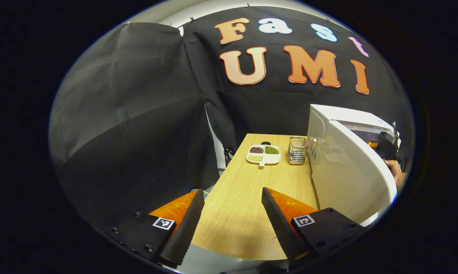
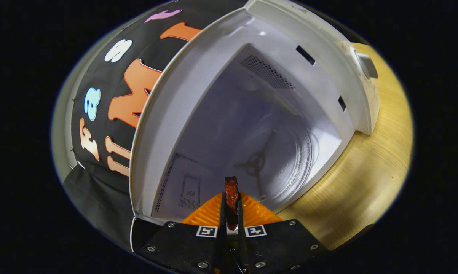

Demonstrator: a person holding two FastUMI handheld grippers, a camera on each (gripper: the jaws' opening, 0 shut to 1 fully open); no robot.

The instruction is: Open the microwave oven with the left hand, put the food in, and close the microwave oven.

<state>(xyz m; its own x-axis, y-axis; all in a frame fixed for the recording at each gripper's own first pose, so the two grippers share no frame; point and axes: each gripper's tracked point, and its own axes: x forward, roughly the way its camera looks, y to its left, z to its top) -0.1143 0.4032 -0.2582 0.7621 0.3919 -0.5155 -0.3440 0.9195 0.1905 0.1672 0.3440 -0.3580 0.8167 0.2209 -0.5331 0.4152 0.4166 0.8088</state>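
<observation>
My right gripper (image 2: 232, 213) is pinching the food (image 2: 231, 196), a dark reddish strip standing up between both fingers, right at the mouth of the microwave (image 2: 289, 57). The right gripper view looks straight into the cavity: pale walls, vent holes up top, and the glass turntable (image 2: 286, 160) on the floor (a bit blurry). The food isn't on that plate yet, it's just at the front opening.

My left gripper (image 1: 232, 224) is spread wide with nothing between the fingers, hovering over the near end of the wooden table (image 1: 244, 205). The left gripper view gets the microwave from the side, with the door (image 1: 350, 171) swung open toward me. Past its edge I can see my other hand (image 1: 394, 169) and part of the right gripper.

Farther back on the table sit a white divided dish (image 1: 263, 154) with beans and a wire basket (image 1: 297, 150) just beside the microwave. Black cloth hangs all around the booth.
</observation>
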